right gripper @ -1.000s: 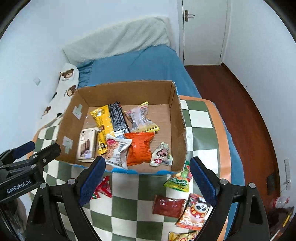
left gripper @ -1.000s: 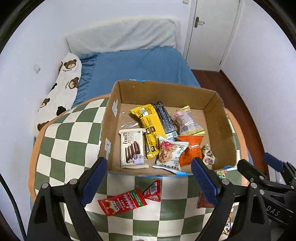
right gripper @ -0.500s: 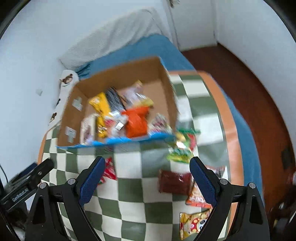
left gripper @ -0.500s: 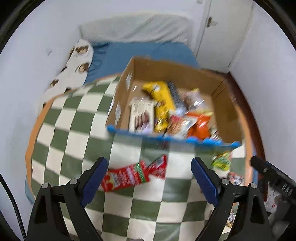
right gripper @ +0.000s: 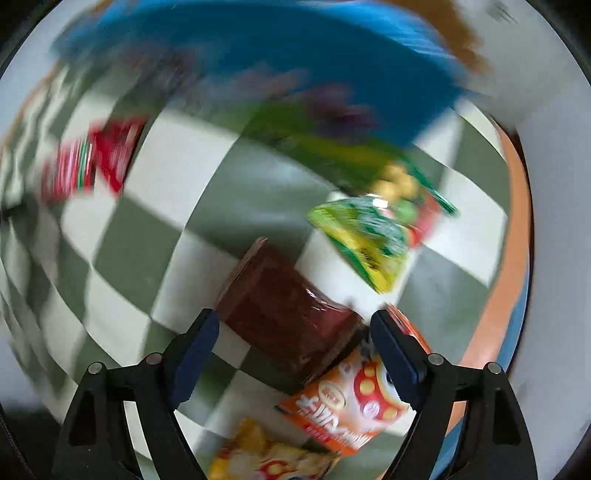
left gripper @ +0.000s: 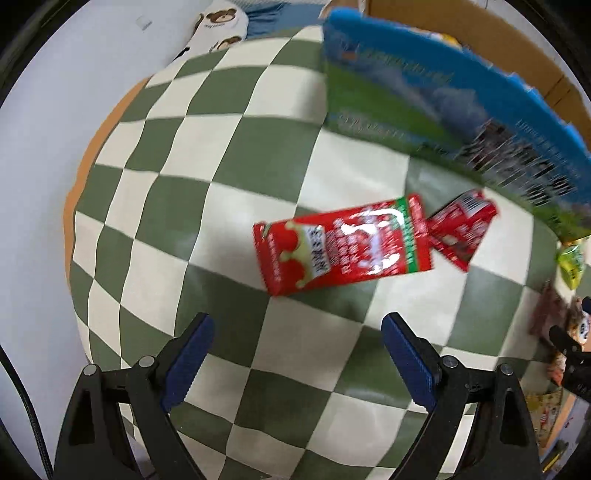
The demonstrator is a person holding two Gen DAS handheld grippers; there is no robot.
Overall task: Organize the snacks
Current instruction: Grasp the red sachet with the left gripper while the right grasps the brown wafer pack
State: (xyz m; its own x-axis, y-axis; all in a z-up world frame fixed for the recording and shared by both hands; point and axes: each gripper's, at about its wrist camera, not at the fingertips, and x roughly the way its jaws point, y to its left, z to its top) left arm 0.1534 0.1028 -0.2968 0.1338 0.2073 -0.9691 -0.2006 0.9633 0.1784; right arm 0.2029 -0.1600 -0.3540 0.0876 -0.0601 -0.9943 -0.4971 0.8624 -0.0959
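Observation:
My left gripper [left gripper: 295, 345] is open and empty, low over the checkered cloth, just short of a long red snack packet [left gripper: 343, 245]. A smaller red packet [left gripper: 460, 232] lies at that packet's right end. The cardboard box [left gripper: 436, 85] with its blue printed side stands behind them. My right gripper [right gripper: 295, 339] is open, its jaws on either side of a dark brown-red packet [right gripper: 288, 314] without closing on it. An orange packet [right gripper: 343, 402], a yellow packet [right gripper: 273, 458] and a green-yellow packet [right gripper: 369, 236] lie close by. The right wrist view is blurred.
The table has a green and white checkered cloth [left gripper: 207, 155] with an orange rim [right gripper: 509, 266]. A bear-print pillow [left gripper: 218, 26] lies beyond the table's far left edge. The right gripper's tip [left gripper: 569, 354] shows at the right edge of the left wrist view.
Both grippers have dropped from above the box down close to the tablecloth. The left now faces the red packets, the right straddles the brown-red packet. Both stay open.

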